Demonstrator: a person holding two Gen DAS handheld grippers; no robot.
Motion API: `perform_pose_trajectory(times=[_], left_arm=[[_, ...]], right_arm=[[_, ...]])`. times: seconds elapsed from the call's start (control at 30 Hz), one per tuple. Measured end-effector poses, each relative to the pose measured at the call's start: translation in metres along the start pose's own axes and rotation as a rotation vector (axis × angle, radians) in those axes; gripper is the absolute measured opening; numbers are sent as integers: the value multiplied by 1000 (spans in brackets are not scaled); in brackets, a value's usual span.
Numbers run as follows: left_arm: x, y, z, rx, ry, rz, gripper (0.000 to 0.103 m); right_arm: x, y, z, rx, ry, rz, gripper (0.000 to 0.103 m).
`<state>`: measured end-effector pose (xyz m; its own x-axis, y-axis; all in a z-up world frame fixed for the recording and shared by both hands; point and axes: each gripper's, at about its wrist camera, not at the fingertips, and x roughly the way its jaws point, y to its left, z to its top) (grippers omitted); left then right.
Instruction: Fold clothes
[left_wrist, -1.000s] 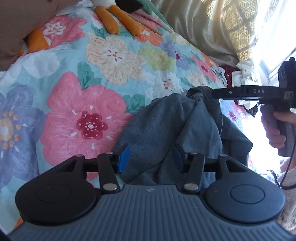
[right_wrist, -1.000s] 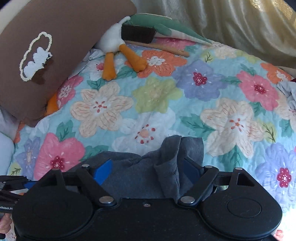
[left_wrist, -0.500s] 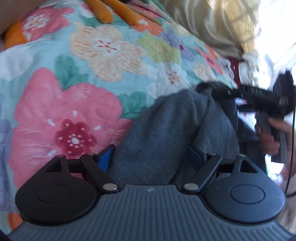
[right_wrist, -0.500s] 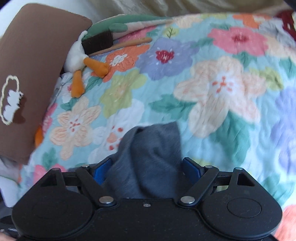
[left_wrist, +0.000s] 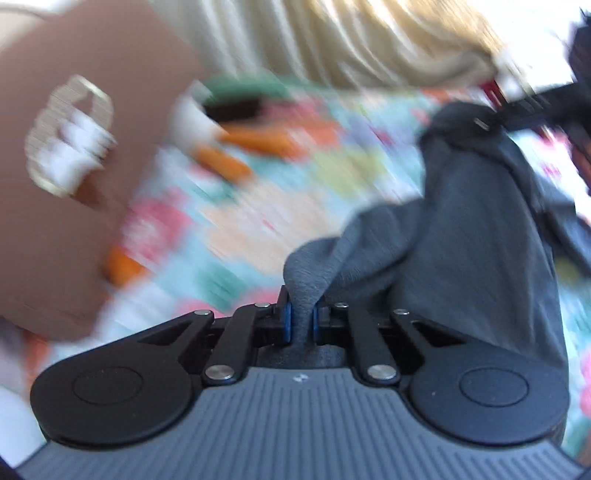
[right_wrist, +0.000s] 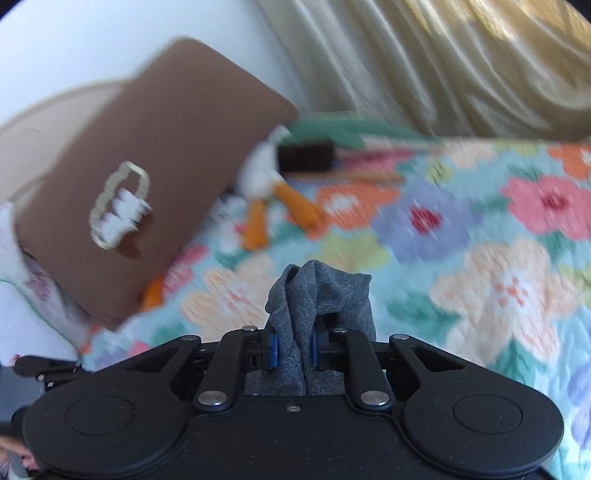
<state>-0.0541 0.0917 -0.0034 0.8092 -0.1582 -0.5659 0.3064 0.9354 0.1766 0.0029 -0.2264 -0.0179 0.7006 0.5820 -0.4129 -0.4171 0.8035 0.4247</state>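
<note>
While both grippers clamp grey garment (left_wrist: 480, 229), slip risk applies: left gripper (left_wrist: 302, 319) pinches thin bunched ridge; right gripper (right_wrist: 293, 349) closed on thicker wad. Garment spans between them, raised above floral quilt (right_wrist: 480, 295). Uneven pull may free thin pinch. Far hazard: trailing hem snagging plush toy (right_wrist: 266, 184), brush (right_wrist: 306, 157).
</note>
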Motion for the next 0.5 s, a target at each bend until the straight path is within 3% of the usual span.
perform_pose_trajectory(times=[0.13, 0.2, 0.23, 0.3, 0.4, 0.43, 0.5], left_arm=[[-50, 37, 21, -122, -167, 109, 9], [-62, 50, 19, -153, -198, 139, 9], [-59, 54, 16, -160, -169, 121, 10], [-31, 54, 3, -156, 18, 46, 10], [11, 50, -32, -251, 277, -79, 10], [17, 50, -43, -297, 310, -110, 10], [18, 50, -53, -325, 305, -123, 10]], right_arm=[[-29, 20, 11, -92, -160, 151, 18], [-31, 22, 15, -102, -150, 174, 18], [-28, 21, 15, -97, -127, 150, 18], [-16, 16, 13, -75, -49, 91, 19], [31, -3, -5, -17, 239, -135, 21], [44, -11, -14, 12, 316, -217, 21], [52, -28, -29, 80, 370, -268, 20]])
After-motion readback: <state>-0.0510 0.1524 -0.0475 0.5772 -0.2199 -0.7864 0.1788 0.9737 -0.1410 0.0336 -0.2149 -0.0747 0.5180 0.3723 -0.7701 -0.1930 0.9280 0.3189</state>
